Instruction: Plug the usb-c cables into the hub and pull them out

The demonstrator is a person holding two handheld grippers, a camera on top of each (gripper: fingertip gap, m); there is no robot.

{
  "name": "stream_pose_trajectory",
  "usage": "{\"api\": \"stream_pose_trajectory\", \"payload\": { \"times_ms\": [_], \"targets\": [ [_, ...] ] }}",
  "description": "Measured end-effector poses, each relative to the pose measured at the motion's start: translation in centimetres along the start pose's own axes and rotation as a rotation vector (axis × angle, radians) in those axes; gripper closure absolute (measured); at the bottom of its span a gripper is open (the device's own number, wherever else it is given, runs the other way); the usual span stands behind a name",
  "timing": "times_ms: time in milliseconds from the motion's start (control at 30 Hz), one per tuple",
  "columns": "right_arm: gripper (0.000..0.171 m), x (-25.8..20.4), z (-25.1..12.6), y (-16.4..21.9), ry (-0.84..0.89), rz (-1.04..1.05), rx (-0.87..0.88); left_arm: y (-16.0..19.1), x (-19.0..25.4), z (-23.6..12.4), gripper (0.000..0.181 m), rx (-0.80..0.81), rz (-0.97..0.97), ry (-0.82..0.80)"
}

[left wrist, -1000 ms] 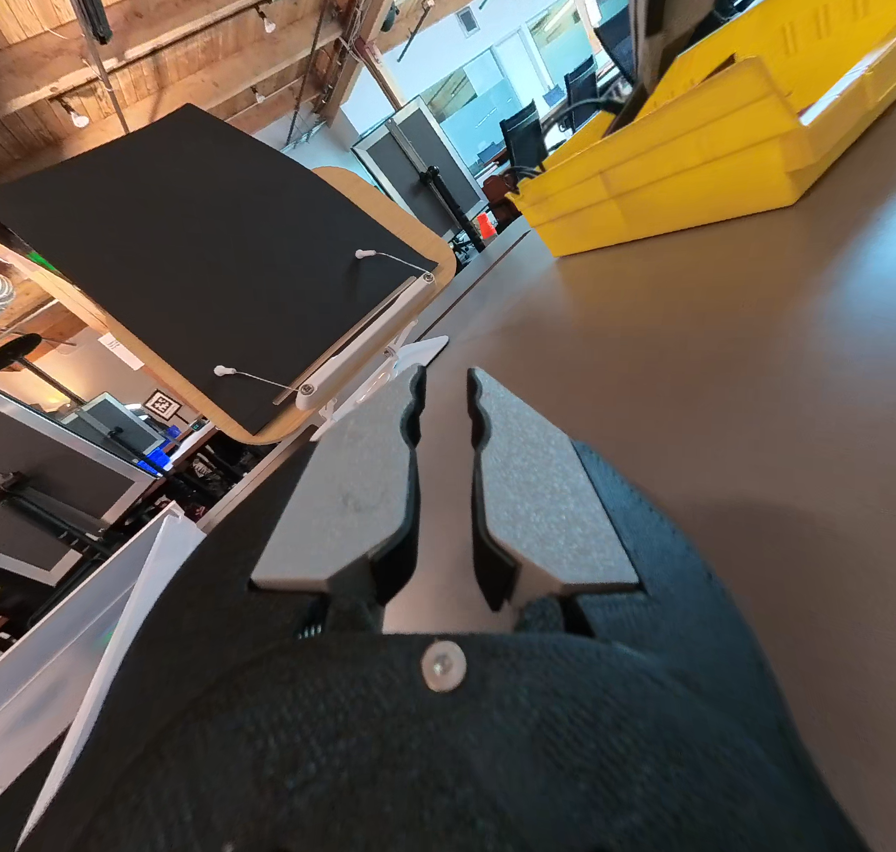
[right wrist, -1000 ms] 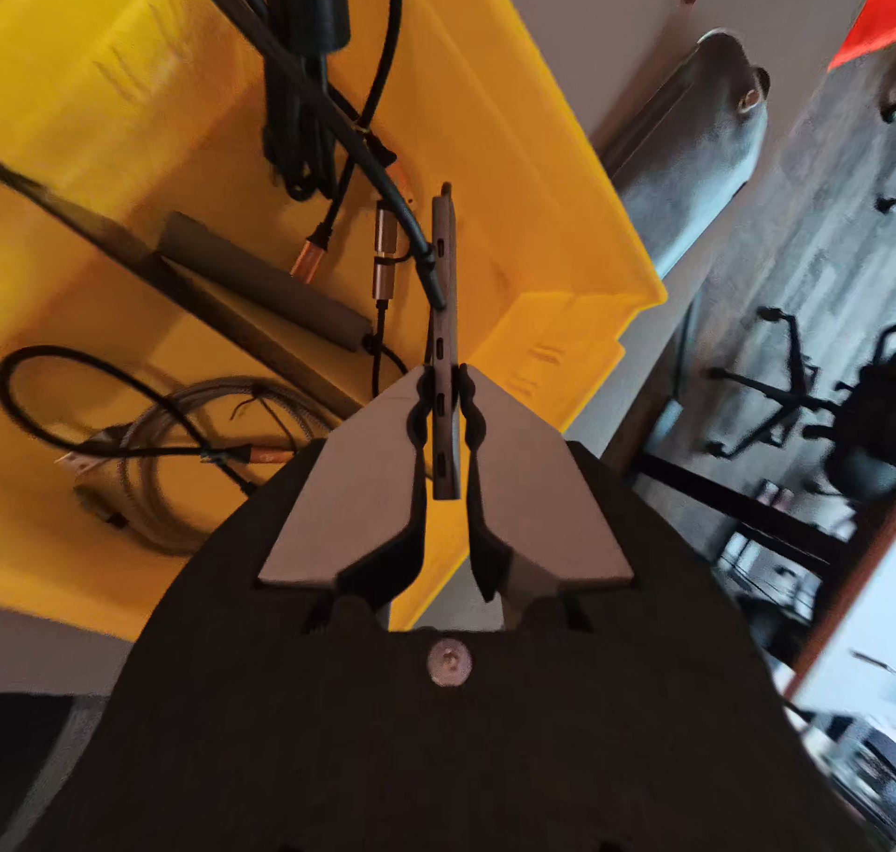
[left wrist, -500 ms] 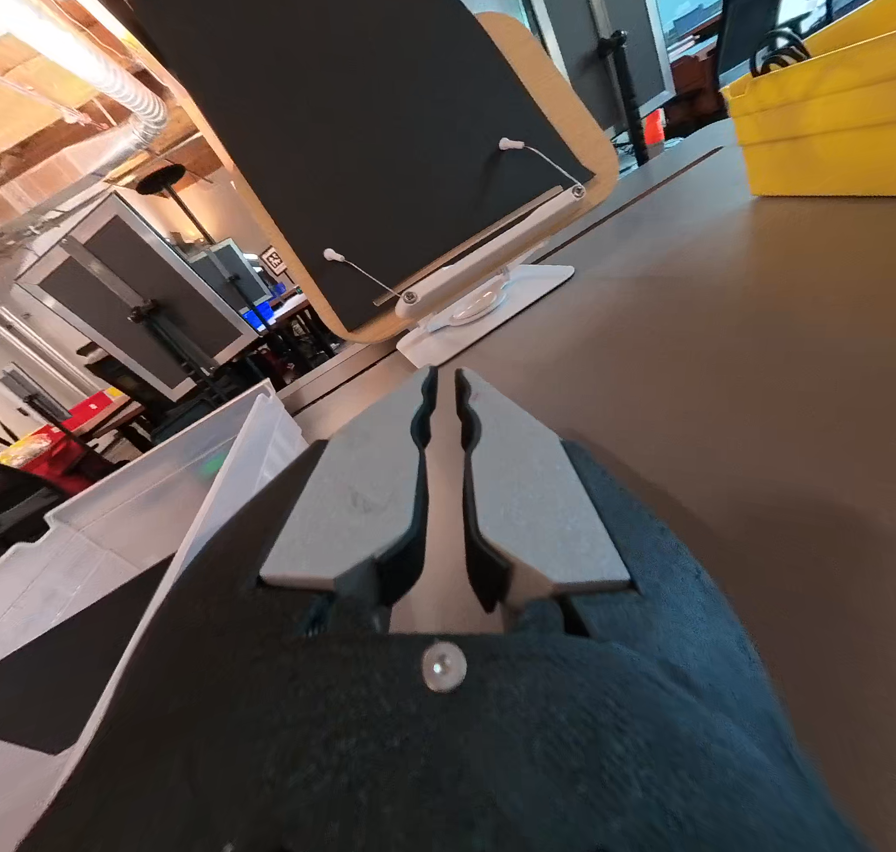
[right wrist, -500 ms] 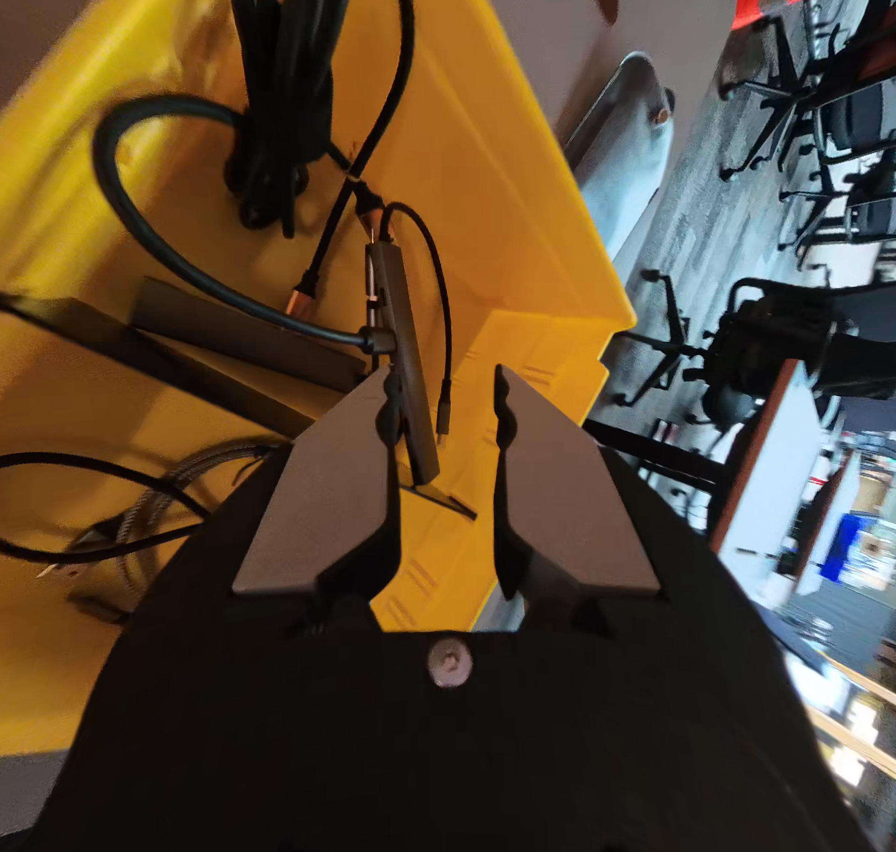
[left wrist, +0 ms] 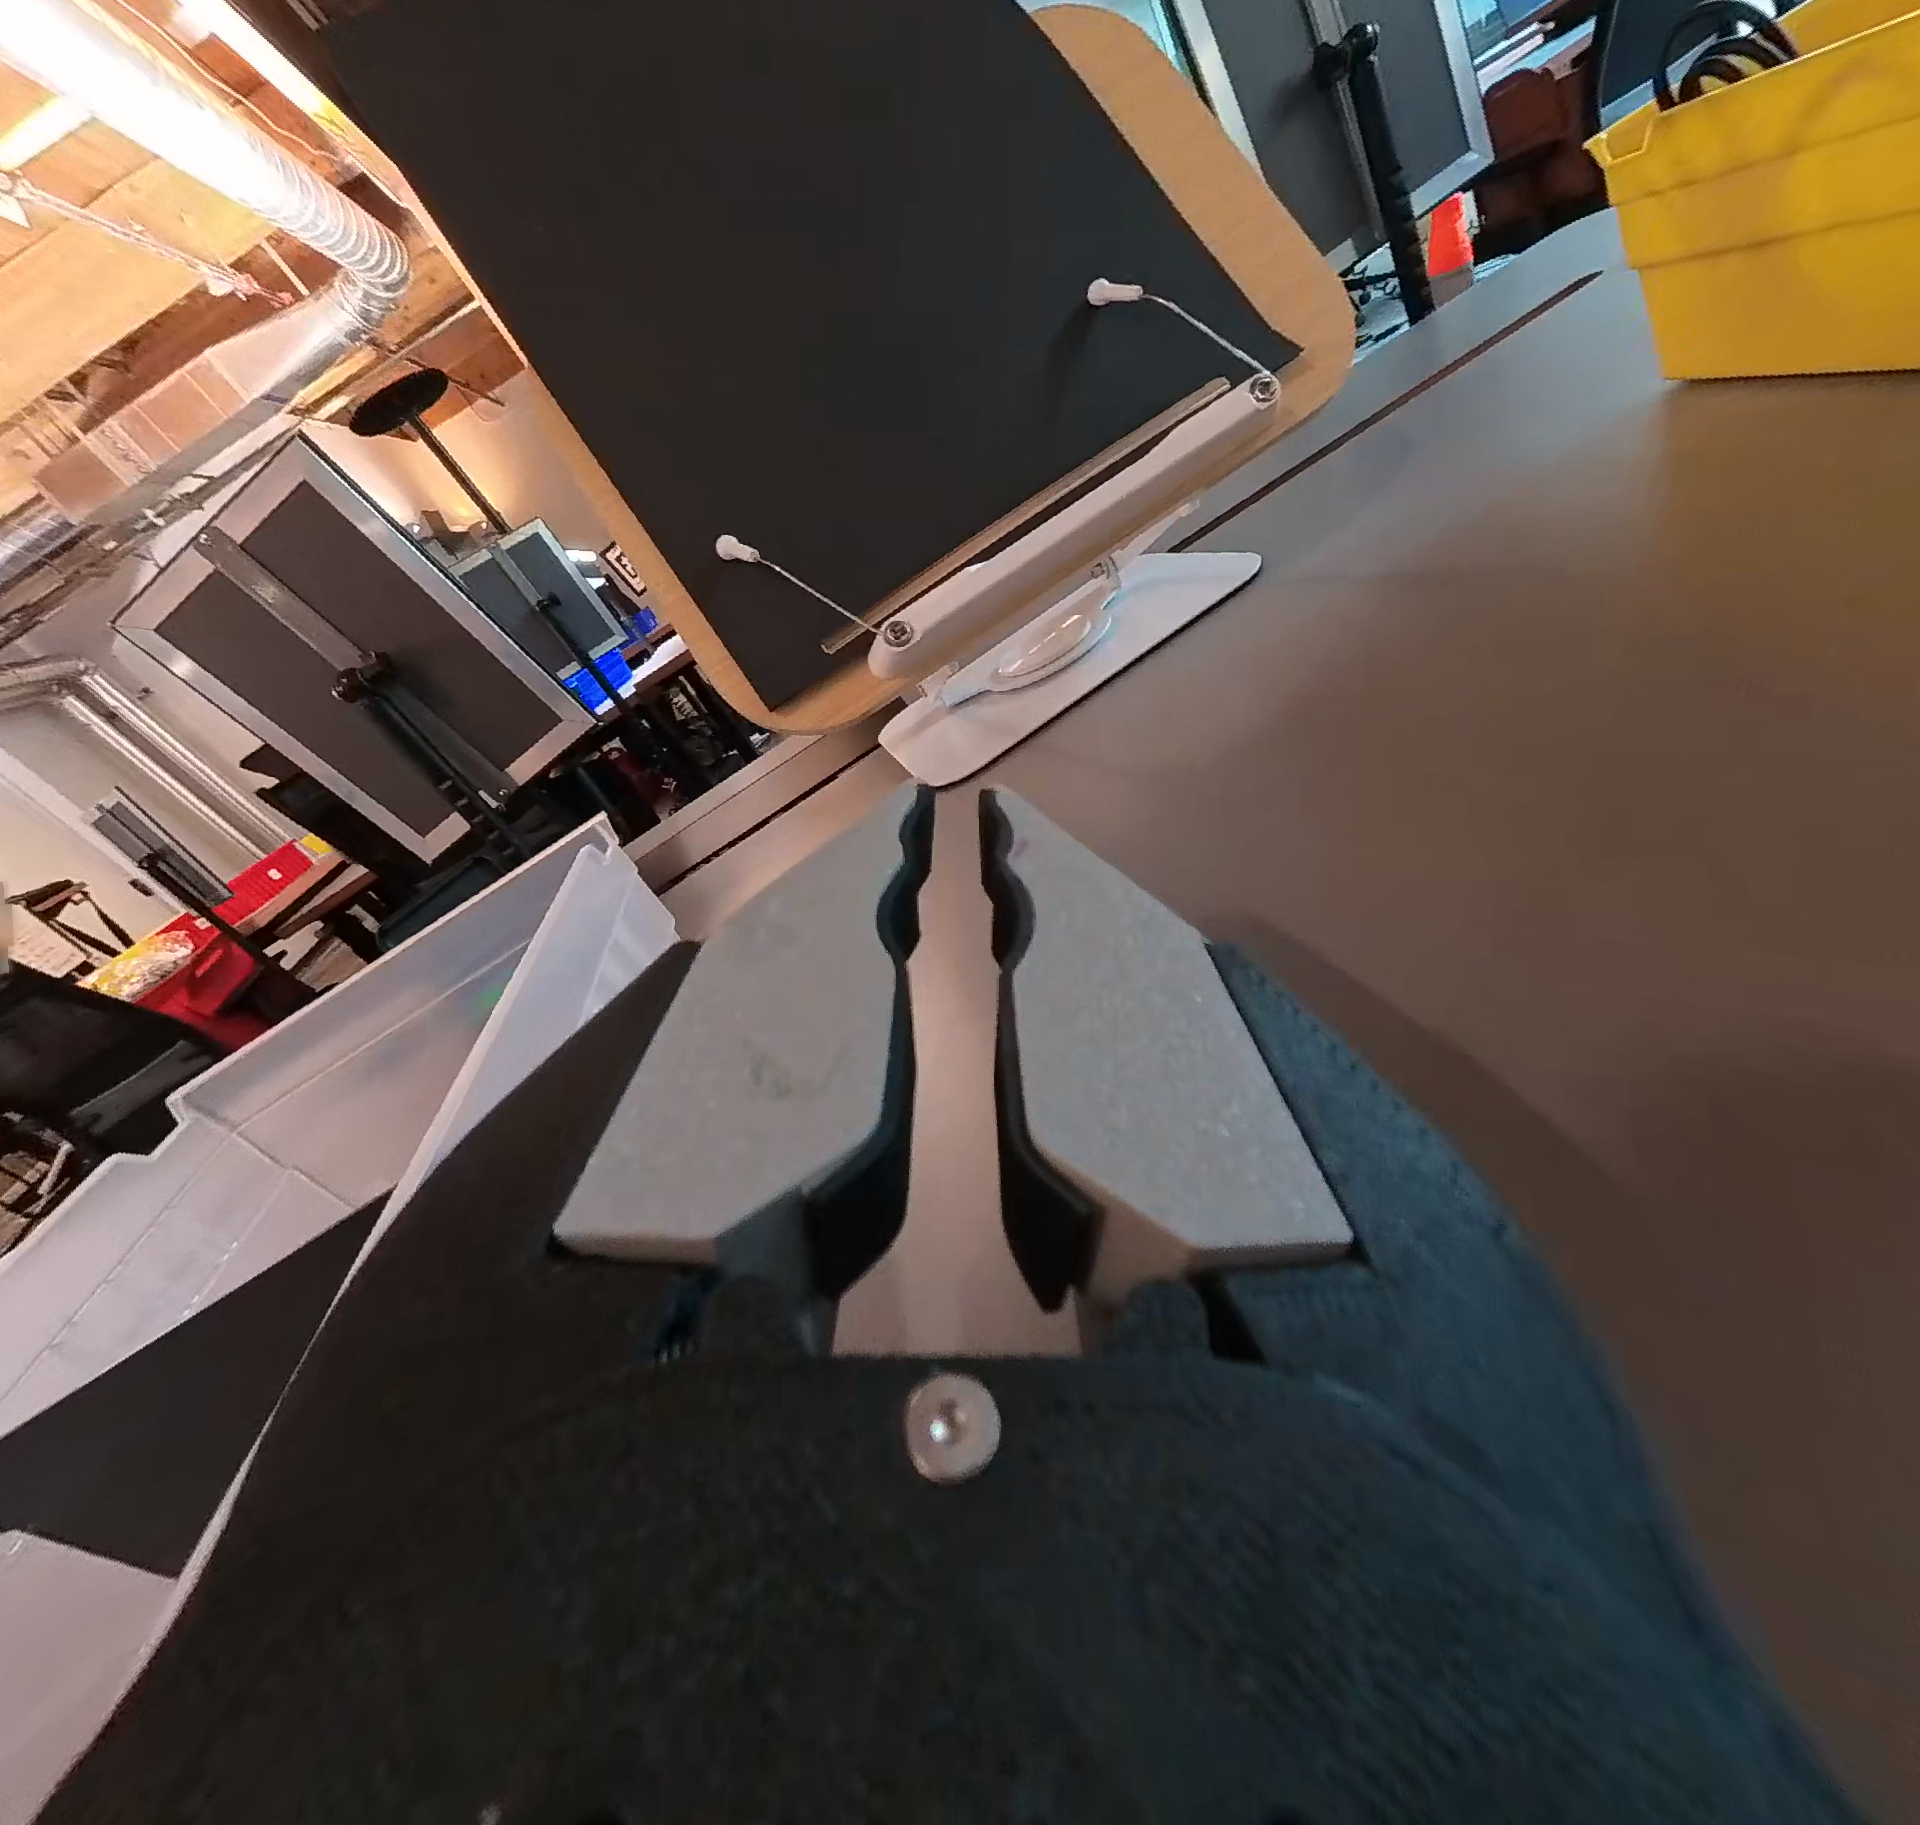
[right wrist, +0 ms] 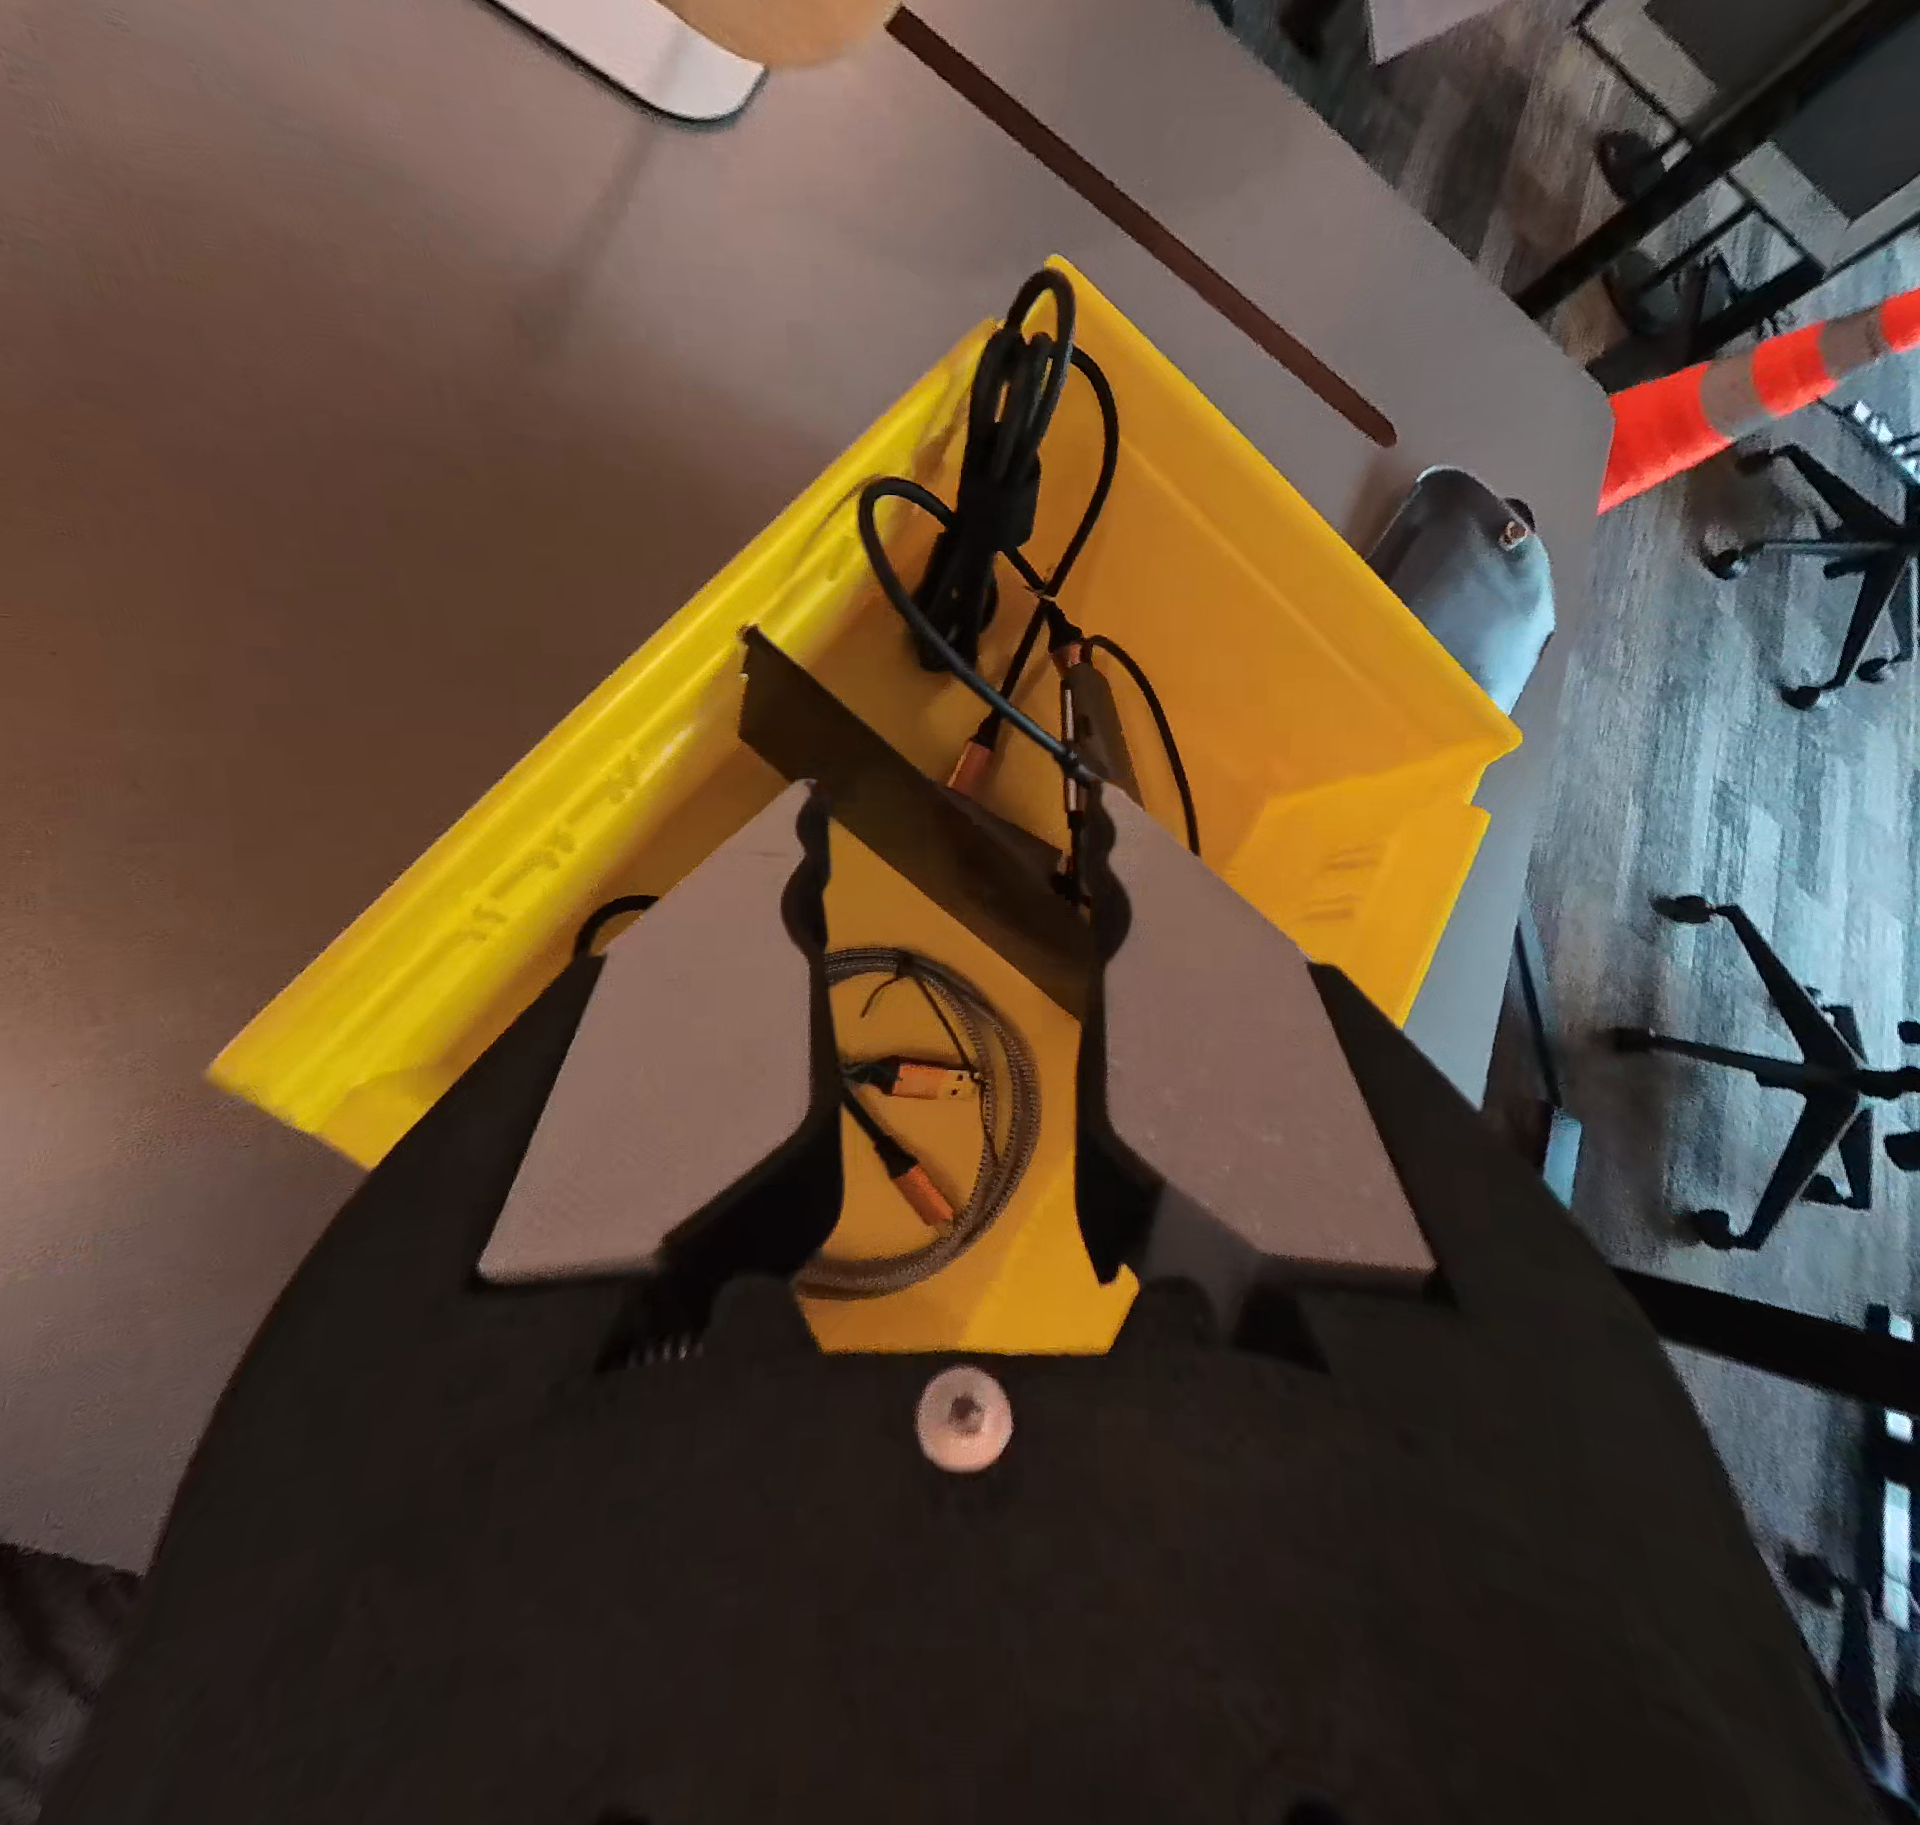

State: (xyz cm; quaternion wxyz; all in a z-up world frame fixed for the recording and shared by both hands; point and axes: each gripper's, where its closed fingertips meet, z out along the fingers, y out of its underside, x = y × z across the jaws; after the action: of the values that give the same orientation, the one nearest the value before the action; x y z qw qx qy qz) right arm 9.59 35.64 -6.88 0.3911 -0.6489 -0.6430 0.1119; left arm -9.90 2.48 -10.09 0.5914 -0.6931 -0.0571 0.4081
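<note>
In the right wrist view my right gripper (right wrist: 961, 804) is open wide and empty, held above a yellow bin (right wrist: 1299, 632). The slim grey hub (right wrist: 1103, 726) lies inside the bin, just beyond my right fingertip, with thin black cables at its far end. A bundled black cable (right wrist: 1003, 466) lies at the bin's far corner. A braided cable with orange plugs (right wrist: 935, 1089) lies coiled in the near compartment, behind a black divider (right wrist: 873, 767). In the left wrist view my left gripper (left wrist: 951, 814) is almost closed, with a thin gap, and empty, low over the table.
A book stand with a black board (left wrist: 831, 269) on a white base (left wrist: 1081, 653) stands on the brown table (left wrist: 1558, 736) ahead of the left gripper. A clear plastic bin (left wrist: 416, 1048) is at its left, the yellow bin (left wrist: 1787, 217) far right. Office chairs (right wrist: 1808, 1079) stand past the table edge. The tips of one gripper are about 40 cm away from the tips of the other.
My right gripper opened and let go of the hub, which now lies in the yellow bin, and pulled back up. My left gripper turned toward the book stand and its jaws narrowed.
</note>
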Motion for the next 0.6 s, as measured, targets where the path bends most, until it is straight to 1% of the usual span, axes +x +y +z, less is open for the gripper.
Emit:
{"api": "stream_pose_trajectory", "payload": {
  "times_ms": [67, 100, 133, 167, 233, 300, 400, 433, 500, 600],
  "targets": [
    [0.124, -0.7, -1.1, 0.0, -0.008, 0.014, 0.057, 0.1, -0.1, 0.0, 0.172, -0.004, -0.008, 0.001],
    [0.122, -1.2, -1.7, -0.1, -0.022, 0.028, 0.094, 0.2, 0.0, -0.1, 0.167, -0.017, -0.018, 0.016],
    [0.118, -1.7, -2.4, -0.2, -0.039, 0.046, 0.135, 0.3, 0.3, -0.2, 0.159, -0.037, -0.037, 0.046],
    [0.109, -2.2, -3.0, -0.3, -0.056, 0.067, 0.178, 0.4, 0.8, -0.5, 0.149, -0.061, -0.063, 0.087],
    [0.095, -3.2, -3.9, -0.3, -0.090, 0.112, 0.250, -0.1, 1.2, -1.7, 0.136, -0.098, -0.085, 0.161],
    [0.081, -4.1, -4.5, 0.0, -0.119, 0.145, 0.298, -1.7, 0.2, -3.6, 0.123, -0.094, -0.077, 0.175],
    [0.069, -5.8, -4.5, 0.5, -0.152, 0.176, 0.347, -3.7, -3.2, -6.6, 0.103, -0.055, -0.100, 0.121],
    [0.065, -6.4, -4.3, 0.7, -0.155, 0.179, 0.348, -3.6, -4.5, -7.4, 0.096, -0.067, -0.109, 0.102],
    [0.060, -7.4, -3.4, 1.3, -0.136, 0.182, 0.329, -2.4, -6.7, -8.7, 0.095, -0.117, -0.126, 0.060],
    [0.056, -10.0, -1.8, 2.0, -0.178, 0.175, 0.301, 1.0, -8.3, -9.8, 0.094, -0.211, -0.180, 0.026]
  ]
}}
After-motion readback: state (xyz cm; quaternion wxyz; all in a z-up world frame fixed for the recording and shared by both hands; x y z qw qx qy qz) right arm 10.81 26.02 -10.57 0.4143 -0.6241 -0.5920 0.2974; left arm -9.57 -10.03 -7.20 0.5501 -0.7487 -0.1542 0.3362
